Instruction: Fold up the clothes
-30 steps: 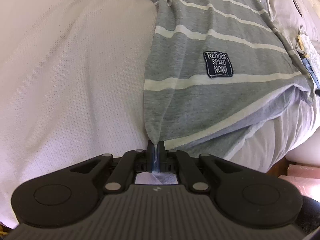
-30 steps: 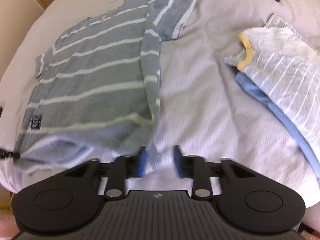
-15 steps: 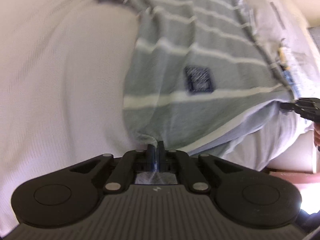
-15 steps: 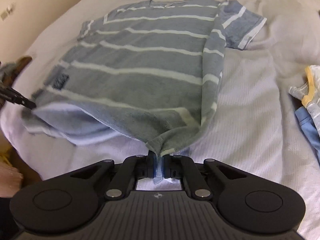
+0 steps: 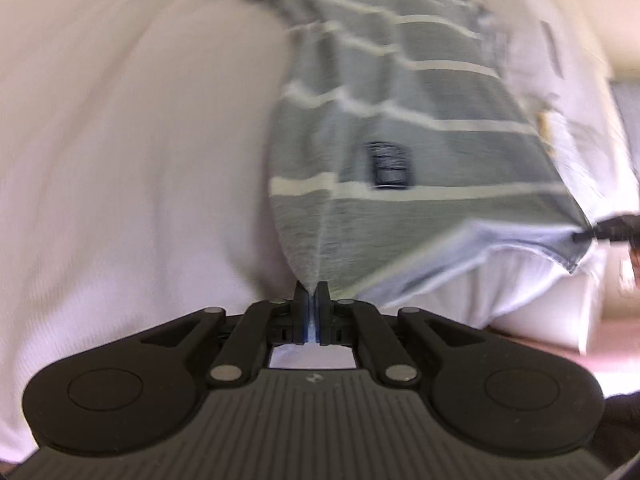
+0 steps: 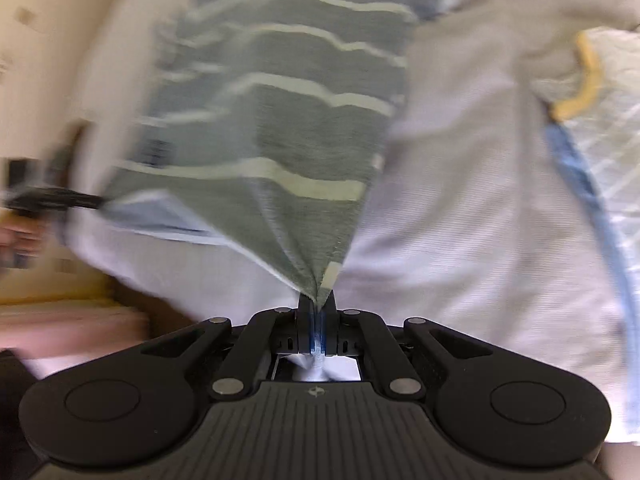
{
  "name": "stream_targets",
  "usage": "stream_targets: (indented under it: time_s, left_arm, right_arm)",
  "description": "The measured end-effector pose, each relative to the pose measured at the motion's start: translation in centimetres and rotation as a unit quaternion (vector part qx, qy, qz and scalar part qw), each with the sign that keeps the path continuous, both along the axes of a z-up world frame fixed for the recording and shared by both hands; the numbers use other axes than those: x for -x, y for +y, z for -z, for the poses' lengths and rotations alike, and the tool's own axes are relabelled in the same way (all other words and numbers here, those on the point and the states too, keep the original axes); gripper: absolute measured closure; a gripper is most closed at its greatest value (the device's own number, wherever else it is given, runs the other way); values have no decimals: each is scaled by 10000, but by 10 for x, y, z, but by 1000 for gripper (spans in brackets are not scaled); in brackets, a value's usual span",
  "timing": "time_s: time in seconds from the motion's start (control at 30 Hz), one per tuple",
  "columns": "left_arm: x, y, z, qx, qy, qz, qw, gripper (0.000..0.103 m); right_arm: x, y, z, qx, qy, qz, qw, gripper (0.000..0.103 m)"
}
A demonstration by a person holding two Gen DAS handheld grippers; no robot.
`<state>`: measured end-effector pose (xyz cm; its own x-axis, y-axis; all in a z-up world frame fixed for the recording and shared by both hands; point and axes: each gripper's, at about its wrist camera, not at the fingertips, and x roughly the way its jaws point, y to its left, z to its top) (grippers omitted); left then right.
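Note:
A grey T-shirt with white stripes [image 5: 400, 152] [image 6: 280, 128] lies on the white bed, its bottom hem lifted off the cover. A dark patch [image 5: 390, 164] sits near the hem. My left gripper [image 5: 311, 292] is shut on one bottom corner of the shirt. My right gripper [image 6: 317, 300] is shut on the other bottom corner. Each gripper also shows in the other's view, the right gripper [image 5: 588, 235] at the right edge and the left gripper [image 6: 94, 201] at the left edge. Both views are blurred by motion.
The white bedcover [image 5: 120, 140] spreads to the left of the shirt. Folded clothes with a yellow collar and a blue edge [image 6: 580, 92] lie to the right. A dark flat object [image 5: 550, 50] rests far back on the bed. The bed's edge and pinkish things [image 6: 72, 324] lie below.
The right gripper has shut on the shirt's corner. Both grippers have lifted the hem and pulled it taut, and the shirt has shifted in both views.

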<state>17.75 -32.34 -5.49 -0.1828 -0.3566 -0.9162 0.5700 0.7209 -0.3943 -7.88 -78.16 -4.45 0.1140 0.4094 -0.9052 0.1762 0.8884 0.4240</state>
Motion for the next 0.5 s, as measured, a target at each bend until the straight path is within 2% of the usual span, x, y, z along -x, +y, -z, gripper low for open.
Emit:
stream_targets:
  time_s: [0.1, 0.17, 0.2, 0.23, 0.27, 0.3, 0.4, 0.5]
  left_arm:
    - [14, 13, 9, -143, -170, -146, 9996, 96]
    - [19, 15, 11, -71, -245, -30, 9997, 94]
    - [21, 15, 11, -22, -279, 46, 9996, 87]
    - [23, 16, 12, 27, -314, 123, 9994, 82]
    - [24, 16, 13, 77, -349, 199, 9992, 71]
    - [26, 16, 13, 126, -383, 276, 9988, 68]
    - [32, 18, 15, 273, -486, 505, 9972, 68]
    - [38, 19, 17, 420, -589, 734, 9947, 69]
  right_arm:
    - [9, 14, 21, 937, 65, -45, 9956, 102]
    - [18, 17, 28, 1002, -21, 257, 9946, 102]
    - [23, 19, 32, 1029, -65, 411, 9938, 101]
    - [28, 20, 33, 931, -157, 562, 9939, 95]
    - [31, 22, 34, 852, -209, 583, 9944, 91]
    - [34, 24, 35, 774, -260, 598, 9949, 88]
    - [42, 31, 39, 694, -379, 459, 9958, 61]
    - [41, 45, 43, 899, -513, 140, 9945, 55]
